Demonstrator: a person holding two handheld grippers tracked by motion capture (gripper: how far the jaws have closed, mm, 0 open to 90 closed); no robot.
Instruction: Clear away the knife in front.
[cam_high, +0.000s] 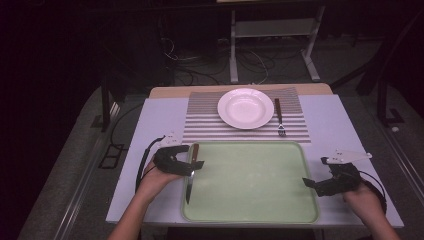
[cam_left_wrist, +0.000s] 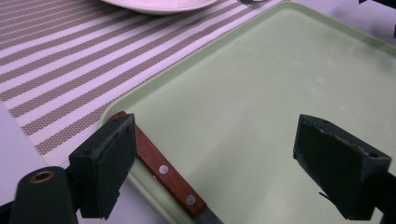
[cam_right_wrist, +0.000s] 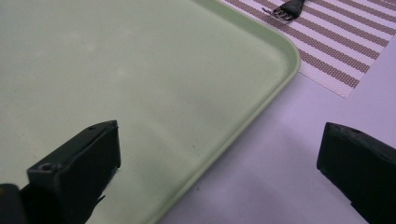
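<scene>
At the lower left of the high view the knife (cam_high: 190, 175) lies along the left edge of the green tray (cam_high: 250, 215), its long axis running up and down the frame, wooden handle toward the top and blade tip toward the bottom. The left hand-held gripper (cam_high: 196, 164) sits over the handle with jaws apart, nothing between the pads. At the lower right, the right hand-held gripper (cam_high: 307, 183) is spread wide across the tray's right rim, well apart from the knife.

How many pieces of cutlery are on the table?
2. A knife lies along the left edge of the green tray, by the left gripper. A fork lies on the striped mat, right of the plate.
</scene>
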